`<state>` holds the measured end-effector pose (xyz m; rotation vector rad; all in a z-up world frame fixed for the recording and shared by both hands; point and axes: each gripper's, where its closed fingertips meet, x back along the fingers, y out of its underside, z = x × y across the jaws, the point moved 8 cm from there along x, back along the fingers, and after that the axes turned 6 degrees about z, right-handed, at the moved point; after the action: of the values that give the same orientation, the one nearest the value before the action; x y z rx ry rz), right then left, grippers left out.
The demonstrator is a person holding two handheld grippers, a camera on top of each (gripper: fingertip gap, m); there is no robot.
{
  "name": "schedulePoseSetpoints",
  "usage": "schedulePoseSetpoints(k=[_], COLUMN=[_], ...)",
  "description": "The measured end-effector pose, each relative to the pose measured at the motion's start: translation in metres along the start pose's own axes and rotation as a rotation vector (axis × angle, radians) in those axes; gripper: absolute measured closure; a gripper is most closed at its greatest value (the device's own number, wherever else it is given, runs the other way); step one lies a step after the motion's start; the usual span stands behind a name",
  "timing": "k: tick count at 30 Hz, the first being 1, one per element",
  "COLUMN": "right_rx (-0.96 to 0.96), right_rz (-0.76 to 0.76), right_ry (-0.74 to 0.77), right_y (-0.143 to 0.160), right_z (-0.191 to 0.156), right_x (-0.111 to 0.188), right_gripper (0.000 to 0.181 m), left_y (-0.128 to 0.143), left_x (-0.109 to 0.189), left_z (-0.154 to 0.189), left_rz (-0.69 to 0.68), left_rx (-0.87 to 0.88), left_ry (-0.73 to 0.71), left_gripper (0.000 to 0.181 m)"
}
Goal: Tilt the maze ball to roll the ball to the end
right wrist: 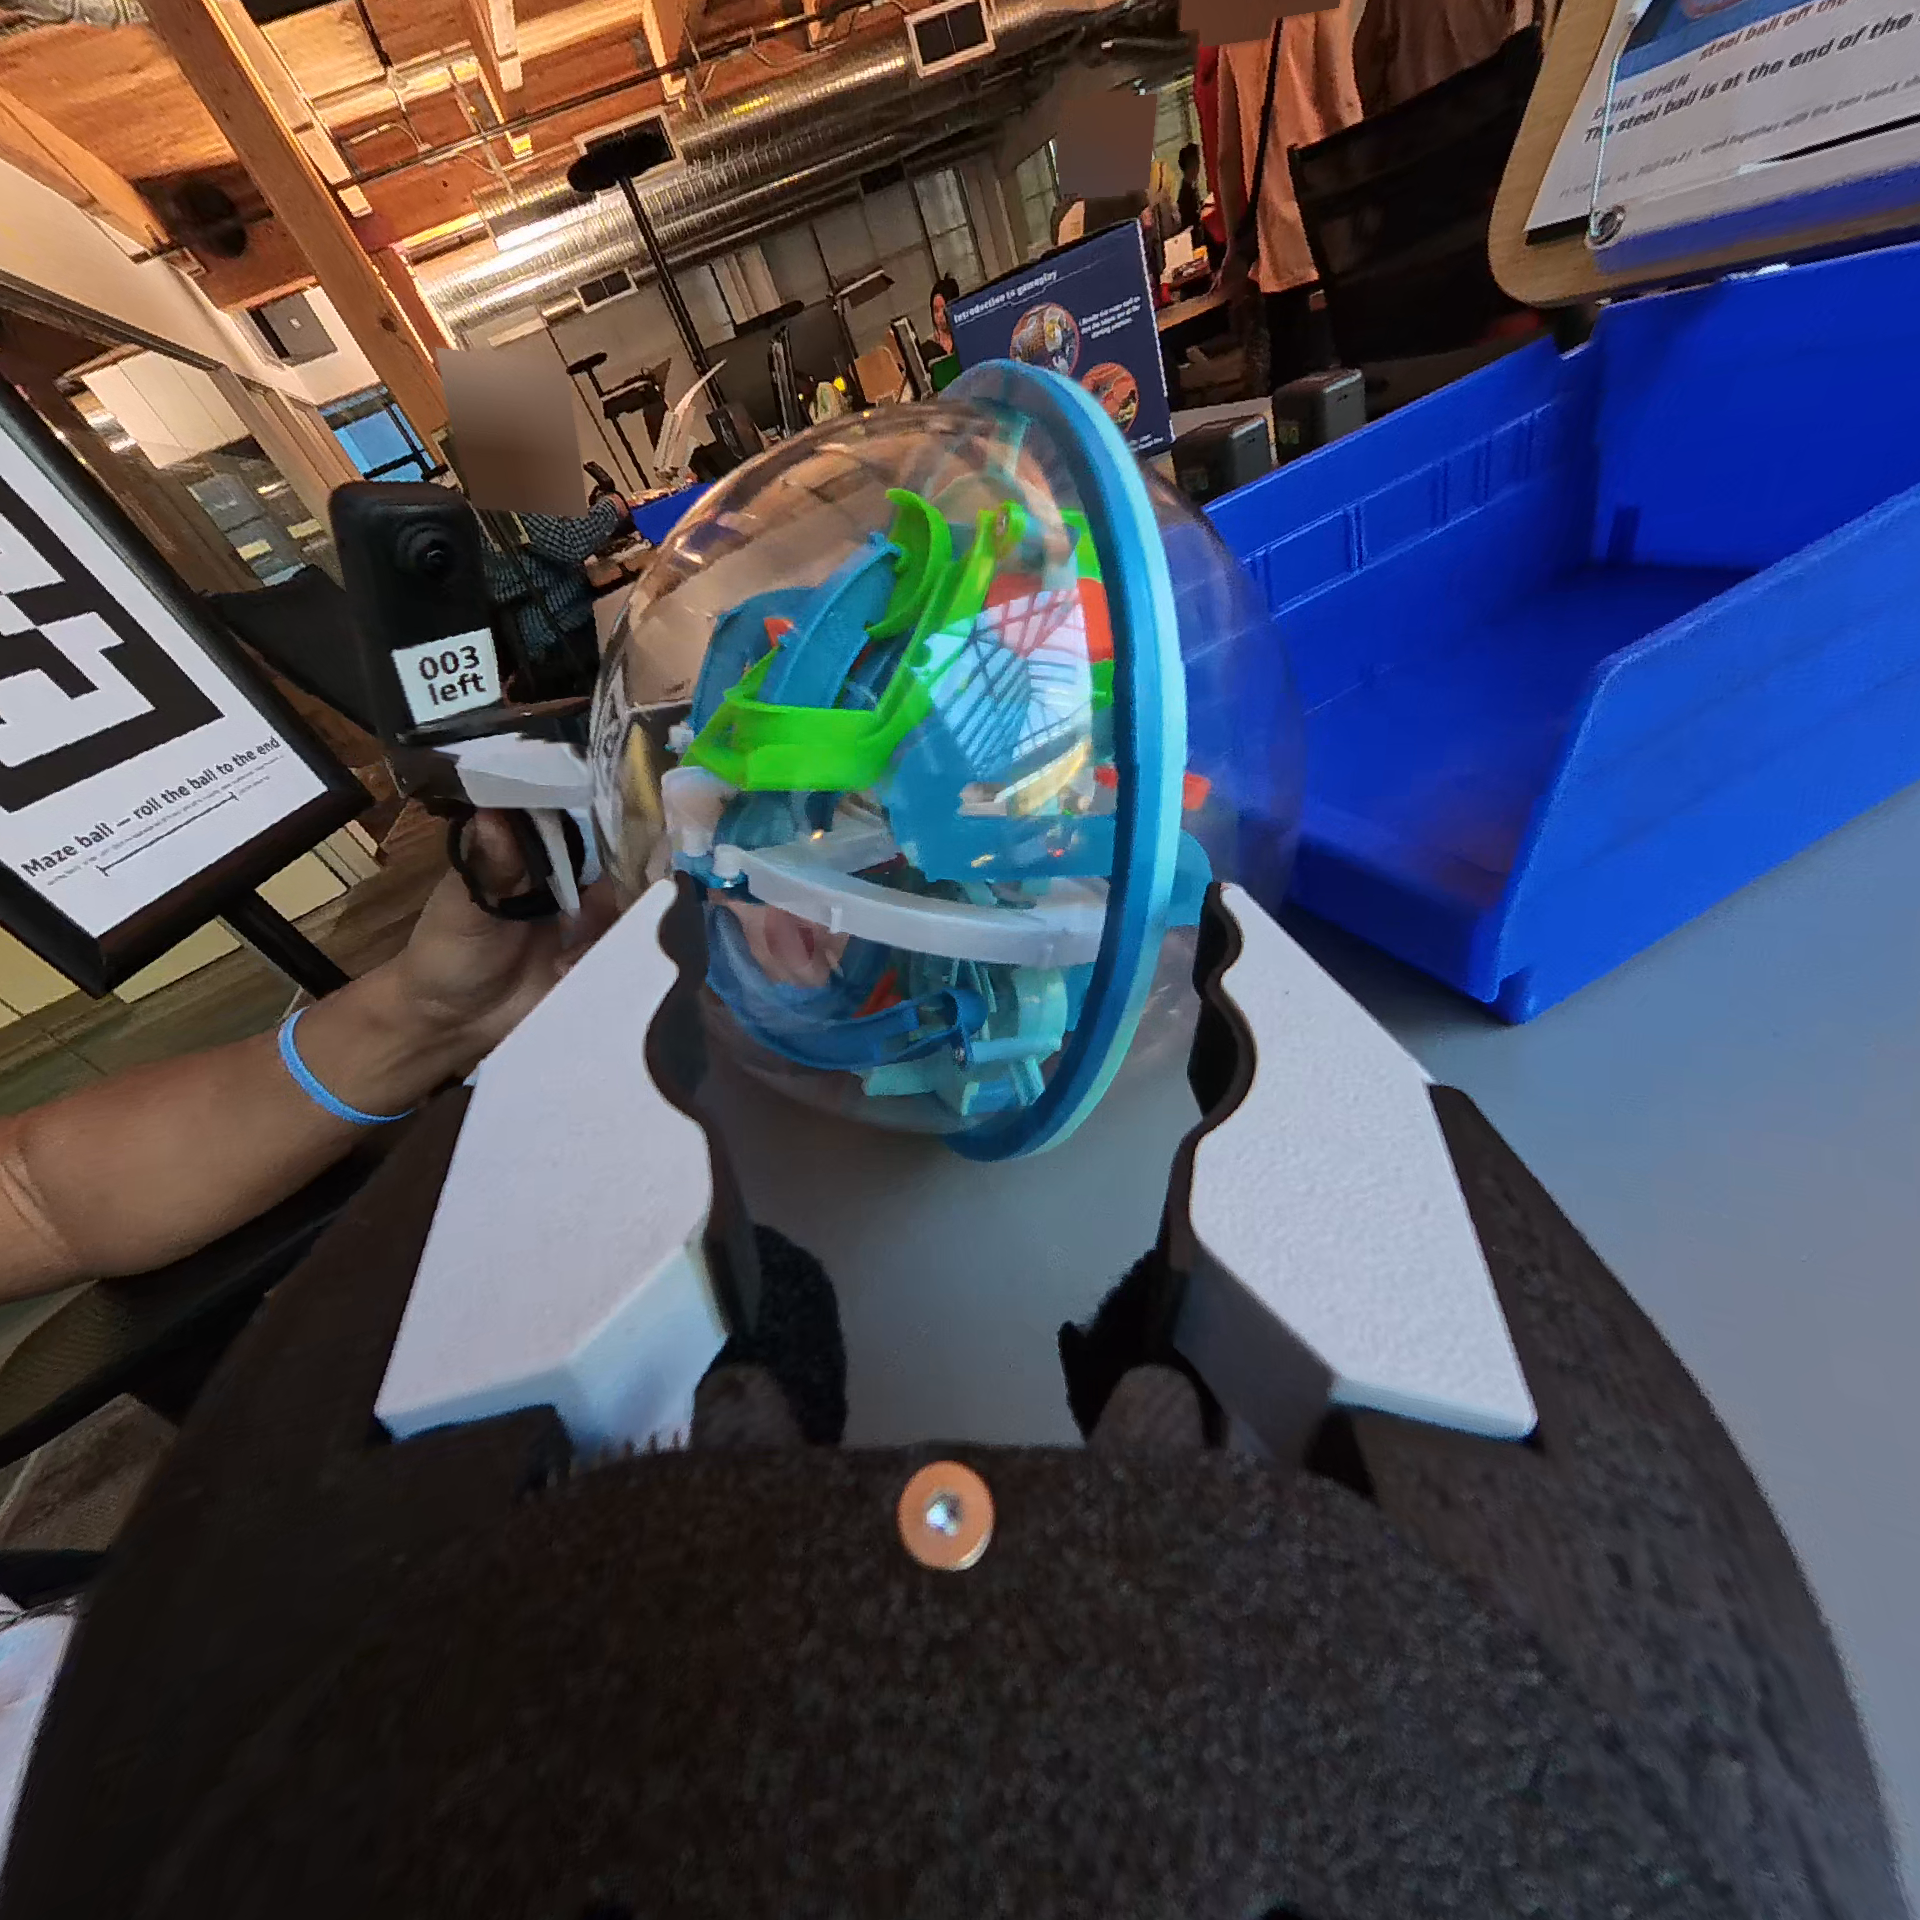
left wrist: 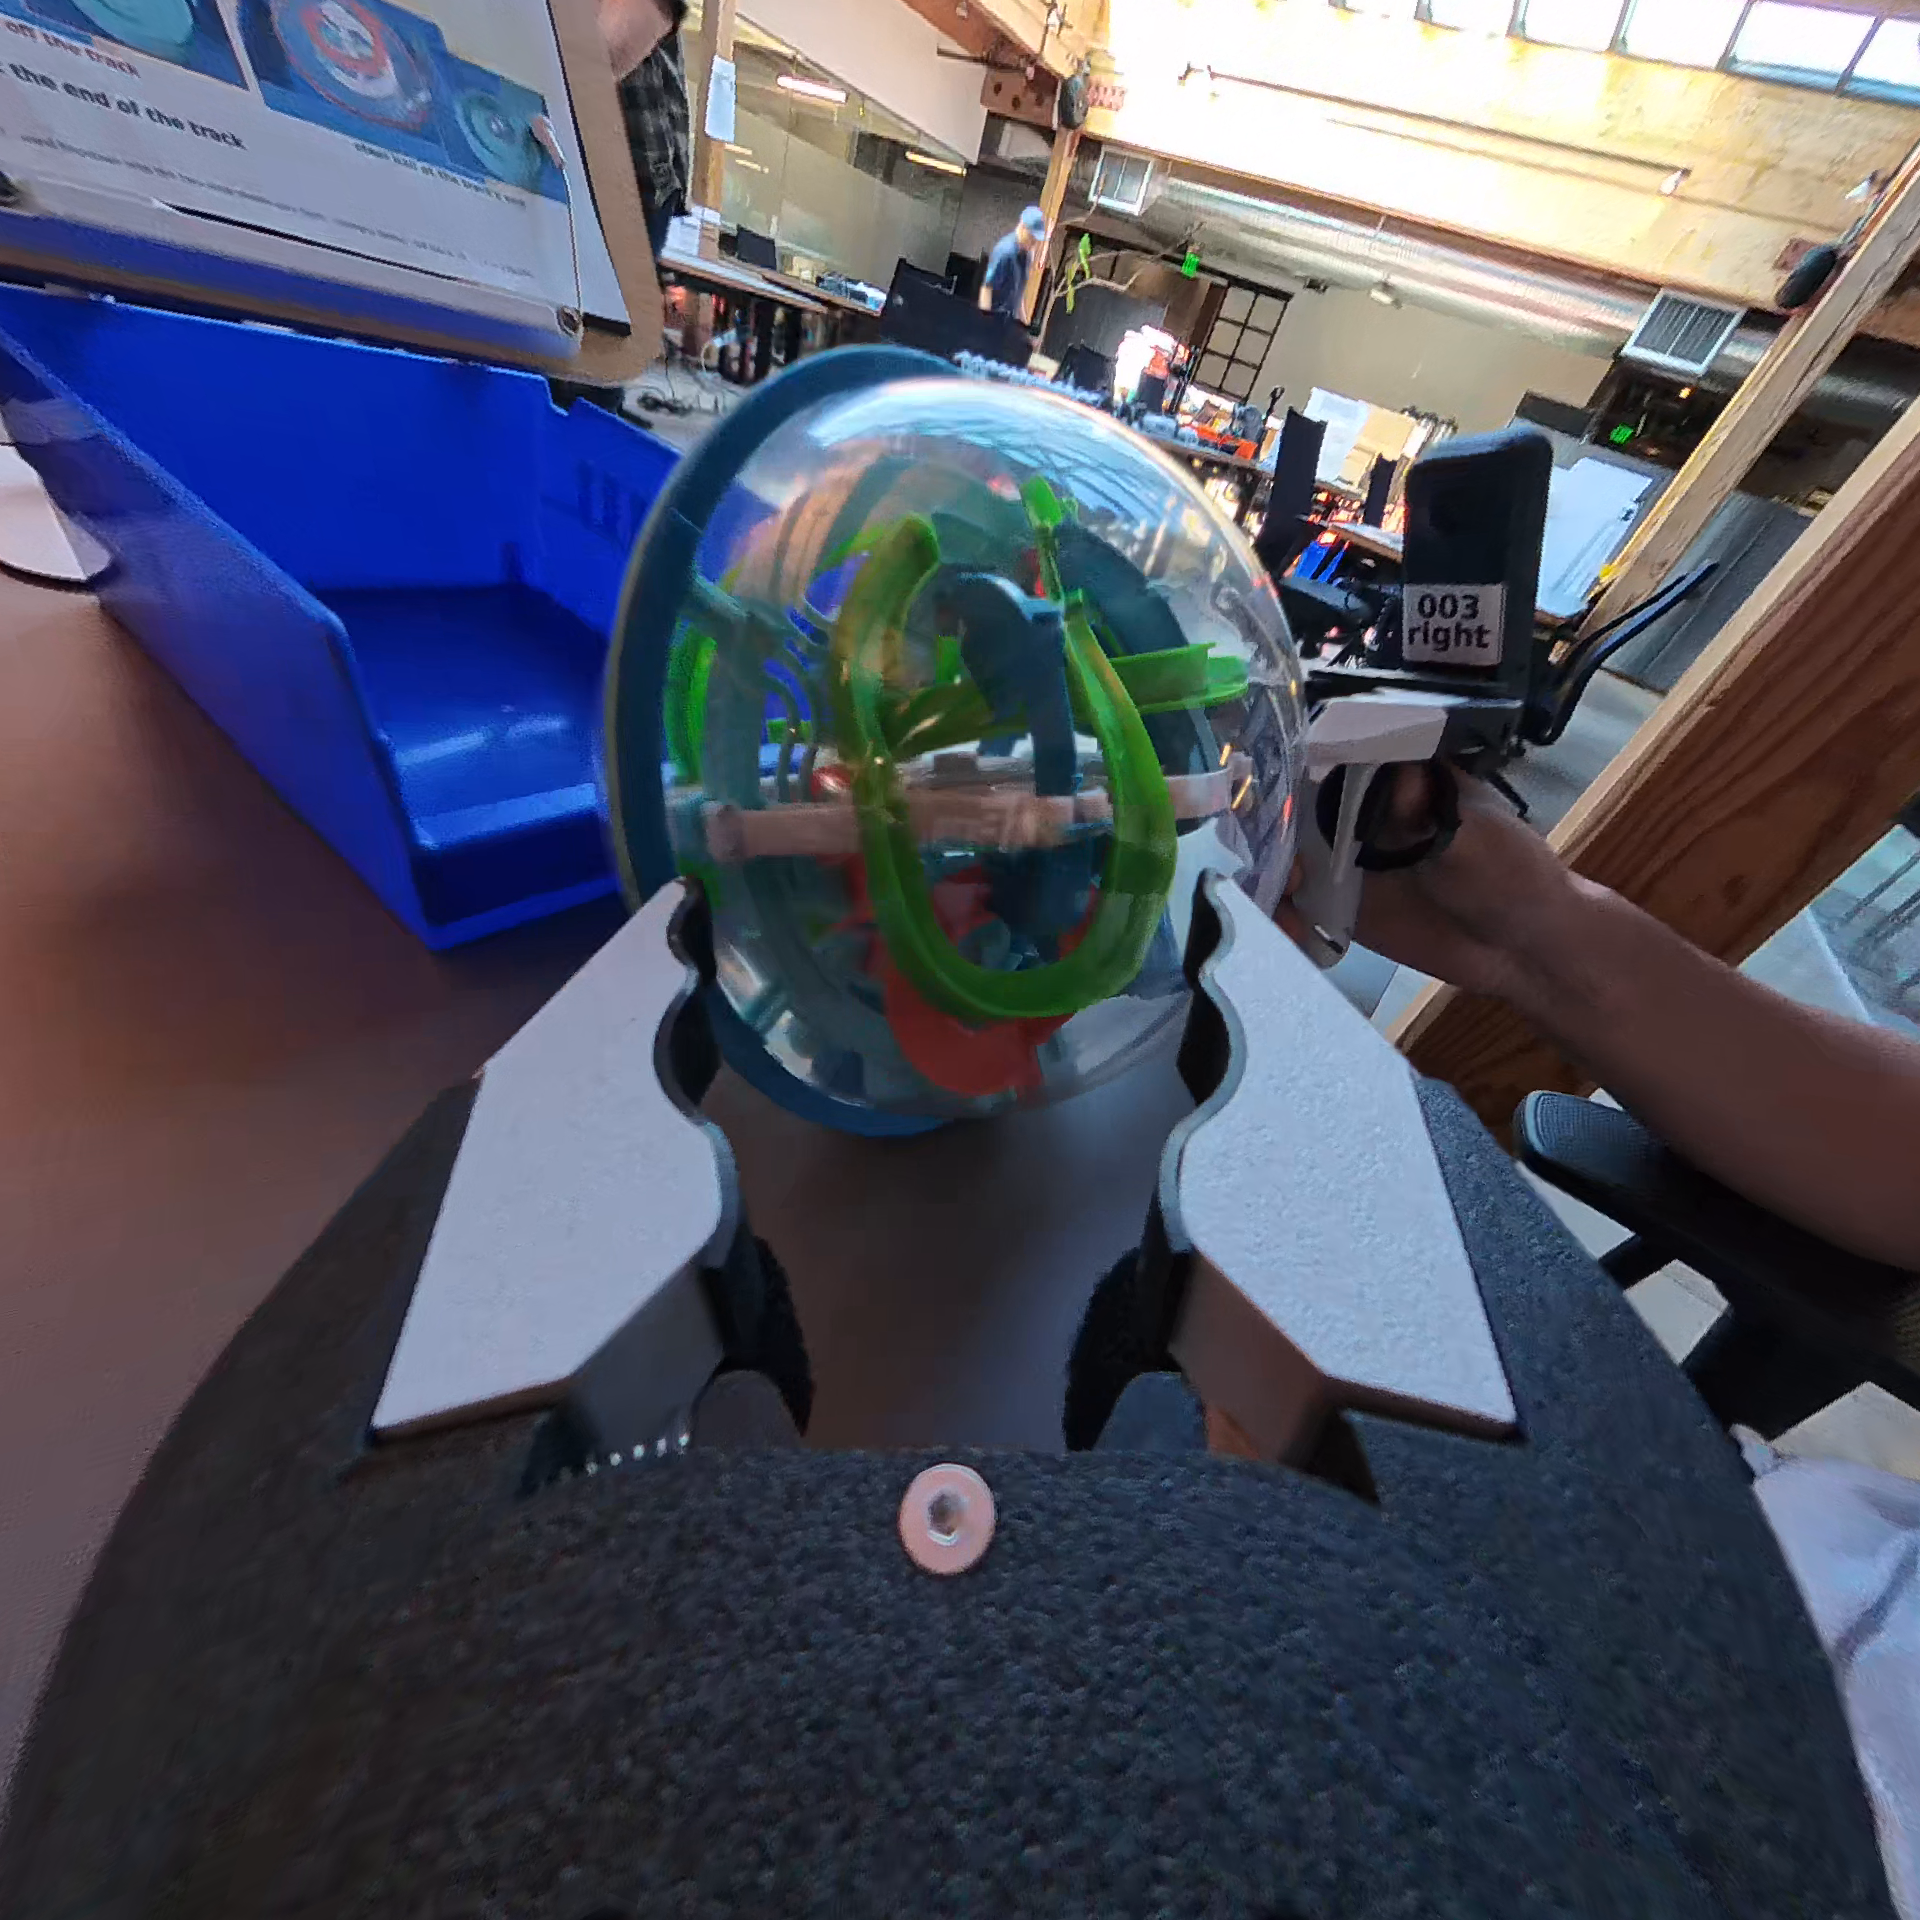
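Maze ball (left wrist: 956, 748) (right wrist: 914, 769): clear sphere, blue equator ring (right wrist: 1132, 748) standing near vertical, green, blue and red tracks inside. Its bottom seems to rest on the tabletop (left wrist: 187, 1039) (right wrist: 1662, 1195), near the table's front edge. Small steel ball inside: can't pick it out, tracks are blurred.

Left gripper (left wrist: 940, 914): jaws spread wide, white fingers (left wrist: 582, 1143) bracket the sphere's lower part from the near side. Tips sit at the shell; whether they actually clench it, cannot tell.

Right gripper (right wrist: 945, 914): same picture from the opposite side, fingers (right wrist: 1340, 1143) flank the lower shell, one tip at the ring. Clamped or loose: cannot tell.

Each gripper shows in the other's view past the ball, held in a person's hand (left wrist: 1455, 883) (right wrist: 488, 935).

Blue bin (left wrist: 416, 644) (right wrist: 1610, 675) lies just beside the ball, farther in on the tabletop, open side facing the ball. Instruction sheet on a board (left wrist: 312, 156) sits above the bin. Framed sign (right wrist: 114, 748) stands off the table's edge.
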<state>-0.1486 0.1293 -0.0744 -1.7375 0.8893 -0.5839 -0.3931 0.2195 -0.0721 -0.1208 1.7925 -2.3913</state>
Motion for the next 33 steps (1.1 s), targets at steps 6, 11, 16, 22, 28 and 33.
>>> schedulePoseSetpoints(k=[6, 11, 16, 22, 28, 33], right_rx=[-0.051, -0.058, -0.058, -0.061, -0.046, -0.103], right_rz=[0.016, 0.013, 0.007, 0.007, 0.016, 0.055], right_ry=[0.006, -0.010, -0.019, -0.011, 0.003, -0.014], right_y=[-0.002, -0.002, 0.000, -0.001, -0.004, -0.003], right_z=[0.006, 0.005, 0.003, 0.005, 0.009, 0.018], right_x=[0.003, 0.004, 0.003, 0.005, 0.009, 0.013], right_gripper=[0.095, 0.095, 0.101, 0.102, 0.107, 0.100], left_y=[0.000, 0.004, 0.003, 0.001, 0.001, 0.004], left_x=[0.008, 0.003, 0.005, 0.010, 0.012, 0.013], left_z=[-0.009, -0.007, -0.008, -0.016, -0.016, -0.018], left_rz=[-0.012, -0.025, 0.005, 0.025, 0.010, 0.007], left_rx=[0.004, 0.033, 0.043, 0.122, 0.114, 0.164], left_ry=[-0.014, 0.036, 0.049, 0.068, 0.075, 0.116], left_gripper=[0.089, 0.086, 0.096, 0.119, 0.134, 0.174])
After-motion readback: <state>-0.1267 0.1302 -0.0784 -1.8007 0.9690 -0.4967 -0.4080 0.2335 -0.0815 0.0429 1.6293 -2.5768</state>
